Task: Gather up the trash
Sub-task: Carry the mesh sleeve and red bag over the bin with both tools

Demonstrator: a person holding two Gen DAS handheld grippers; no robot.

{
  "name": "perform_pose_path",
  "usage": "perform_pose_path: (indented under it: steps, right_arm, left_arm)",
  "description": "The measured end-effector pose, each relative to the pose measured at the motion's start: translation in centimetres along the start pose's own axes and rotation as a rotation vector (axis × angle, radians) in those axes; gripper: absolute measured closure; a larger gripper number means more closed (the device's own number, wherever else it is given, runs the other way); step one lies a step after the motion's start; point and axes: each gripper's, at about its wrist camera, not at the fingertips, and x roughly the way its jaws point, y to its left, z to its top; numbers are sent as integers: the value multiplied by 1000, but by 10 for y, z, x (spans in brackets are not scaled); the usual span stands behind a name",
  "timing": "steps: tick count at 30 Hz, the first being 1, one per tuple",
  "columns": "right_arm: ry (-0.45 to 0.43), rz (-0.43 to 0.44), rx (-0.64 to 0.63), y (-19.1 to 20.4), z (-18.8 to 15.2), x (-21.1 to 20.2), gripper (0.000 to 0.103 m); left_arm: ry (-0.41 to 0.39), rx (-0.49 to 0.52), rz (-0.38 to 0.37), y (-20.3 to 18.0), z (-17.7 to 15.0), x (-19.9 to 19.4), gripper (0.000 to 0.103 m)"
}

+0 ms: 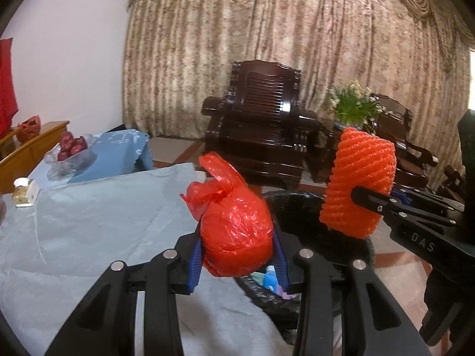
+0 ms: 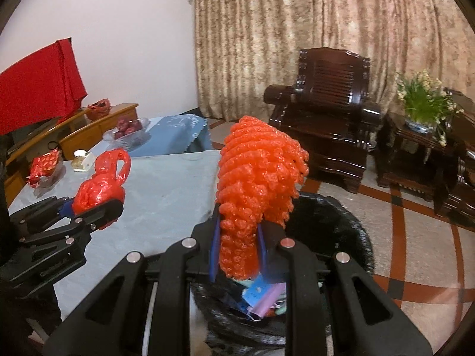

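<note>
The table (image 2: pixel 166 195), draped in a pale blue-grey cloth, fills the left of both views, and just off its near edge stands the black-lined trash bin (image 2: pixel 335 222), already holding some paper and packaging scraps. Over that edge the left gripper (image 1: pixel 237 255) has its jaws clamped on a knotted red plastic bag (image 1: pixel 234 225), while the right gripper (image 2: pixel 237 249) squeezes an orange foam fruit net (image 2: pixel 255 184) directly above the bin's mouth. I judge the task partly done – two pieces are lifted and ready to drop, the net nearer to release than the bag. Left on the far end of the table are a red wrapper (image 2: pixel 44 166) and a small jar (image 2: pixel 80 157) – whether the jar counts as trash I cannot tell. The bin's depth and most of its contents are hidden behind the gripper bodies.
</note>
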Motion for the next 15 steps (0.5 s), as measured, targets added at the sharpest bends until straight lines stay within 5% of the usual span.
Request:
perform_pose_path:
  steps: [15]
  right_arm:
    - [47,-126,51,-61,-26,11,83]
  left_arm:
    - [41,55,-112,-46,-4,52,63]
